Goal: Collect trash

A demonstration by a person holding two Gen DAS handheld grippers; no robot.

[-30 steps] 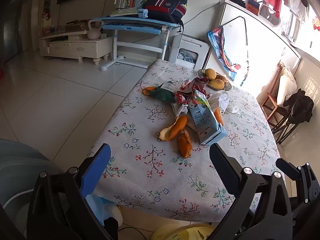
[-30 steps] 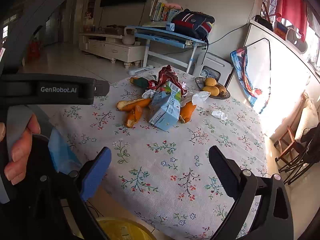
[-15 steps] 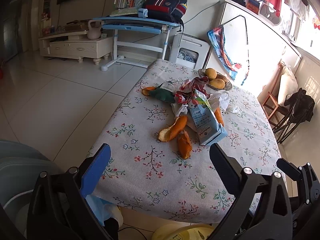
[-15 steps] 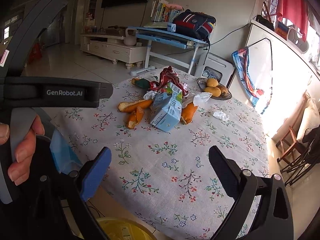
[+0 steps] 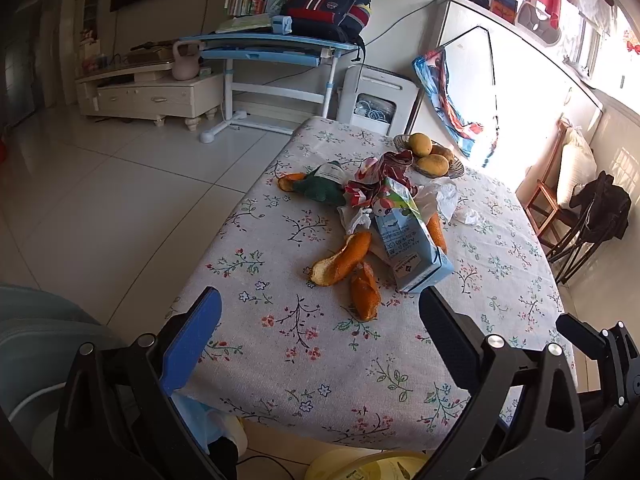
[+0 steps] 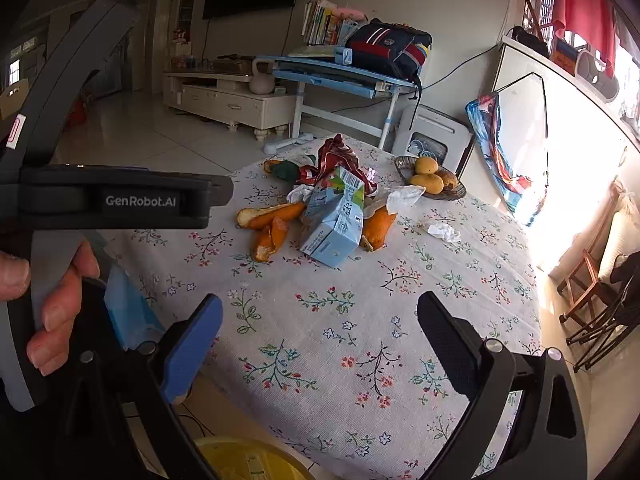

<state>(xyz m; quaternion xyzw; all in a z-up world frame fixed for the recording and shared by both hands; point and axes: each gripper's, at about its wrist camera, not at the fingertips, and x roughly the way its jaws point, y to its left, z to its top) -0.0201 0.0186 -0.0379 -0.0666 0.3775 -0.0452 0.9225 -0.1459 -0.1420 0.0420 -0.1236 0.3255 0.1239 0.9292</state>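
A pile of trash lies mid-table on the floral tablecloth [image 5: 320, 360]: a light blue carton [image 5: 412, 252] [image 6: 336, 224], orange peels [image 5: 340, 260] [image 6: 272, 220], a red crumpled wrapper [image 5: 380, 172] [image 6: 340, 156], a green wrapper [image 5: 320, 192] and white tissues [image 5: 440, 196] [image 6: 442, 231]. My left gripper [image 5: 320, 312] hovers open over the near table edge, short of the peels. My right gripper [image 6: 320, 316] is also open, empty, above the near cloth. A hand [image 6: 52, 300] holds the left tool in the right wrist view.
A yellow bin [image 6: 248, 460] [image 5: 368, 466] sits on the floor below the near table edge. A bowl of mangoes [image 5: 430, 156] [image 6: 430, 180] stands at the table's far side. Folding chairs [image 5: 580, 224] stand to the right; a blue desk [image 5: 272, 44] is behind.
Both views have crept slightly closer to the table and its trash pile. Both grippers stay open and empty.
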